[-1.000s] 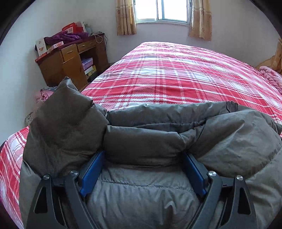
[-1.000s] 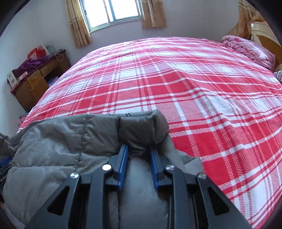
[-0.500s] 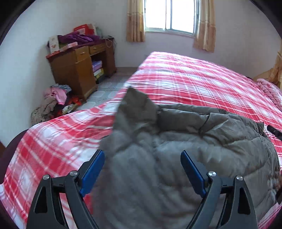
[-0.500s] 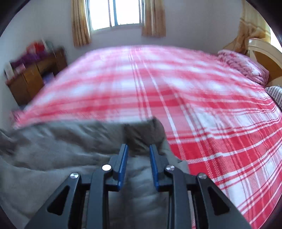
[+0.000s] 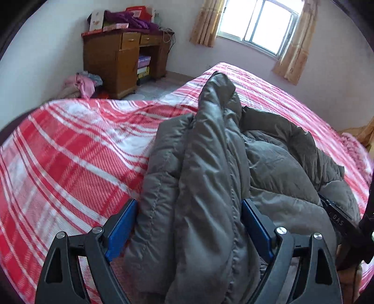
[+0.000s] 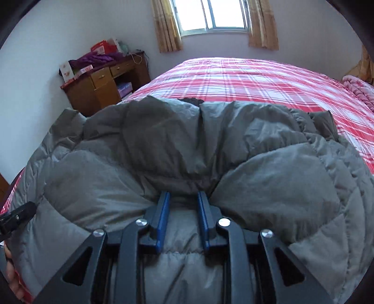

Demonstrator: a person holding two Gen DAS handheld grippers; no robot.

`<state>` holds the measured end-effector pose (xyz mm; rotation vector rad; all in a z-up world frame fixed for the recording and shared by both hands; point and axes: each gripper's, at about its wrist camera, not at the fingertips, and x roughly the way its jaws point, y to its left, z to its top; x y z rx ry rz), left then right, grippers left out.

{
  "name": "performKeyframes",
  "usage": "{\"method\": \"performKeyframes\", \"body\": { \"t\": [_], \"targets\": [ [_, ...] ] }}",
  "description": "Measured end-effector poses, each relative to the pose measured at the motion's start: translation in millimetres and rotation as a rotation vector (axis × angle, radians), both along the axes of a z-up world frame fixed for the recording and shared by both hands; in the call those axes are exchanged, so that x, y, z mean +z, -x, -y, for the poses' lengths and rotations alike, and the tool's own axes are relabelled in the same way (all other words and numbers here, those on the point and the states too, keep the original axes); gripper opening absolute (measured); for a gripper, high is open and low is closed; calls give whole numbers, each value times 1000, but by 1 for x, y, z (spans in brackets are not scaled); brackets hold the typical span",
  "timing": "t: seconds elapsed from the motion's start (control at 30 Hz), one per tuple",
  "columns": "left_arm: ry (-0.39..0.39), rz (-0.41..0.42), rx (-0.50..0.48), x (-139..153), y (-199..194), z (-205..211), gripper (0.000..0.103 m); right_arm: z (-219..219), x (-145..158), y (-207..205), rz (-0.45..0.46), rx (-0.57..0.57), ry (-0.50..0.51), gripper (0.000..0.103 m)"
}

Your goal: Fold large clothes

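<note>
Jacket [image 5: 210, 177], grey, puffy, quilted: bunched on bed w/ red/white plaid cover [image 5: 70, 163], near the front edge. Long padded fold runs up through left wrist view, between left gripper [image 5: 189, 224] fingers; rest heaped to the right.

Left gripper: jaws wide. Blue pads [image 5: 121, 229] flank the fold, left pad apart from fabric, right pad touching or just beside it, can't tell which. Not clamping.

Right gripper [image 6: 183, 212]: jaws narrow, pinching a gathered ridge of jacket [image 6: 187, 149]; fabric puckers toward pads [image 6: 163, 217]. Jacket billows both sides of fingers, fills most of right view.

Left gripper's body visible at left edge of right view, against jacket.

Background: wooden desk [image 5: 116, 53] w/ purple cloth + boxes on top, clothes pile [image 5: 81, 84] on floor beside it, window [image 6: 212, 14] w/ curtains, pink quilt [image 6: 360, 88] at far right of bed.
</note>
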<state>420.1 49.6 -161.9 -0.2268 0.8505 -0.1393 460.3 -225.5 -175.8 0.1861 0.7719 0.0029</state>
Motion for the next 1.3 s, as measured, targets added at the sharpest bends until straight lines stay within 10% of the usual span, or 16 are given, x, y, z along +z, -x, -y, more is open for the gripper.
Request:
{"method": "performKeyframes", "body": {
  "t": [0.4, 0.53, 0.77, 1.03, 1.3],
  "targets": [
    [251, 26, -56, 8, 6, 0, 88, -12, 42, 7, 38, -24, 13, 24],
    [240, -19, -49, -4, -11, 6, 87, -9, 1, -6, -49, -37, -3, 21],
    [468, -11, -76, -9, -13, 2, 21, -2, -7, -9, -37, -56, -23, 18],
    [648, 93, -197, 54, 5, 10, 14, 2, -8, -5, -57, -39, -100, 18],
    [692, 163, -295, 106, 38, 8, 13, -8, -16, 26, -76, -56, -397, 18]
  ]
}}
